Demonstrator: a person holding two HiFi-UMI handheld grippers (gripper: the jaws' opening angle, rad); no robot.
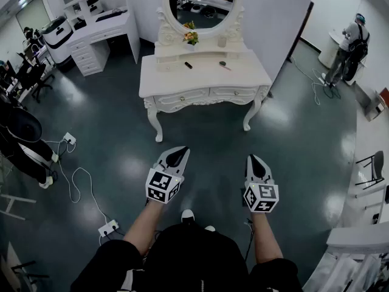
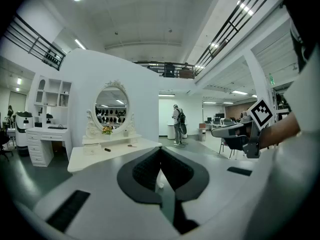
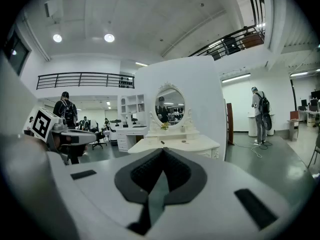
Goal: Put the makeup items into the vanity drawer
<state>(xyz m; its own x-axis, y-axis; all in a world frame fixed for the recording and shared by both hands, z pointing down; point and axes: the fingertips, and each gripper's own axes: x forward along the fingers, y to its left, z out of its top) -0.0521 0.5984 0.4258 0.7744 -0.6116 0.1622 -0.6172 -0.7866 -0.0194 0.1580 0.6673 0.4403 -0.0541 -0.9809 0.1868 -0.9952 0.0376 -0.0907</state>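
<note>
Both claws are clenched with nothing between the pads. Your left gripper (image 1: 179, 152) and right gripper (image 1: 253, 159) ride side by side, noses tipped slightly down and aimed at the vanity (image 1: 158, 79), well short of it across the floor.

The makeup is on the vanity top, in front of the mirror (image 1: 202, 5). A dark tube (image 1: 188, 65) lies flat near the middle of the top. Its long axis slants across the top, with the far end leaning to the vanity's left. It's too small to tell cap from base.

Just right of centre lies a thin stick (image 1: 225, 66), also flat and slanting the same way. Its dark end is toward the mirror and its pale shaft points to the vanity's front right corner. The two items lie apart, not touching.

Both drawers (image 1: 178, 97) in the vanity's front sit pushed in.
</note>
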